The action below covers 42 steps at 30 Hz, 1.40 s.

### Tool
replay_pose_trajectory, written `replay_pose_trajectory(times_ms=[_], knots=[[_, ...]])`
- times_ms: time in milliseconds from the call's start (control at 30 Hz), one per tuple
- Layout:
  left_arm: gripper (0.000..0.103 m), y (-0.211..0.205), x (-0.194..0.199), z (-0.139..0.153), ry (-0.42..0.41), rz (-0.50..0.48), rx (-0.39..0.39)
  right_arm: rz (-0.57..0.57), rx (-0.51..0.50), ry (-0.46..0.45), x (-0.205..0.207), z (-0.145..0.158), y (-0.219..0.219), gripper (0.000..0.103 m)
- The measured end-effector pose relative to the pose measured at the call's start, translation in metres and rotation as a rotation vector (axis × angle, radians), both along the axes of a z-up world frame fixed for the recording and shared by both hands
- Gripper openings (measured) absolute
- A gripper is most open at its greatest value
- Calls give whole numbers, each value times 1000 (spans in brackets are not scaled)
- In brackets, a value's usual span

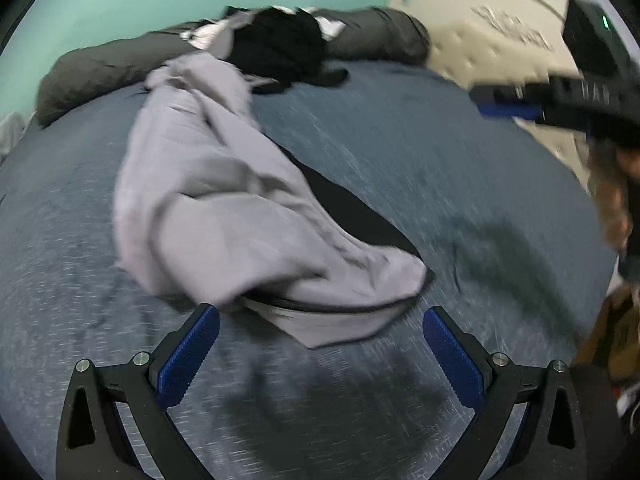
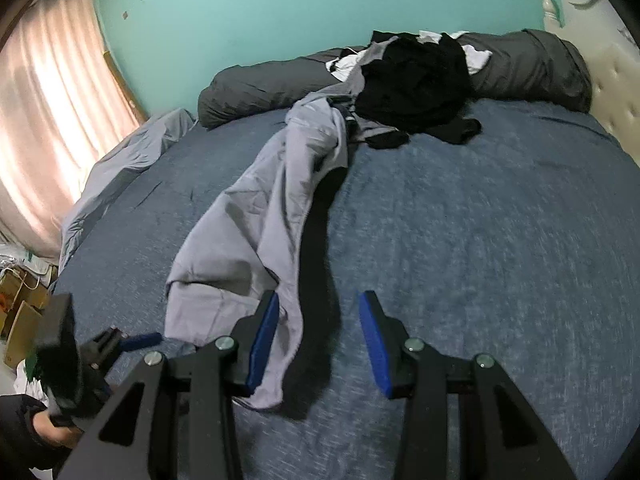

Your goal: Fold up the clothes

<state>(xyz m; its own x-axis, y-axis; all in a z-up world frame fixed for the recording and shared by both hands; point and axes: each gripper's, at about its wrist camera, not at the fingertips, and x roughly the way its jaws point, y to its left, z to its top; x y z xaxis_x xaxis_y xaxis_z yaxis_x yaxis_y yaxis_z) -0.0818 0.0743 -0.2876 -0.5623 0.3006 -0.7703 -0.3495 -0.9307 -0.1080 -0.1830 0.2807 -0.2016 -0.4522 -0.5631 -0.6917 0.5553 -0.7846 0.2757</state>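
Both tools, left tool [image 1: 320,344] and right tool [image 2: 318,336], are hovering released beside the crumpled lilac cotton garment [image 2: 256,216] sprawling unfolded on the blue bed [image 2: 480,240]; grasping its near hem likely comes next.

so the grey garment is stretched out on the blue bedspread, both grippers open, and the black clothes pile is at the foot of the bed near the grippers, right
Not quite. The black clothes pile lies at the far end against the dark grey pillows, as the right wrist view shows. The grey garment does lie on the blue bedspread, and the left gripper and right gripper are open.

Open bed [image 2: 480,220] is being left free rightward; passage leftward is being blocked by the grey garment [image 2: 256,220] and, farther off, the clothes pile [image 2: 412,84].
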Motion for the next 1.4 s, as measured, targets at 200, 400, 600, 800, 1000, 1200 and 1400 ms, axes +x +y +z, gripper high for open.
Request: replay_pose_trajectory(times_ms=[200,400,600,800,1000,1200,1400], knots=[[97,26,-4,-22,-12,-57,-28,-28,-13,-22,-5,-11,20,42],[96,42,-9,-35,-9,-97,-77,-36,-26,-32,-9,-20,28,42],[96,43,-18,-48,-28,-68,-86,-37,-35,-44,-11,-28,26,42],[96,43,-24,-54,-38,-55,-87,-41,-34,-49,-12,-33,28,42],[96,46,-25,-53,-19,-56,-90,-55,-37,-58,-15,-37,31,42],[88,48,-26,-52,1,-57,-92,-59,-40,-64,-16,-41,31,42],[78,49,-33,-57,-7,-67,-93,-70,-40,-67,-17,-43,34,42]])
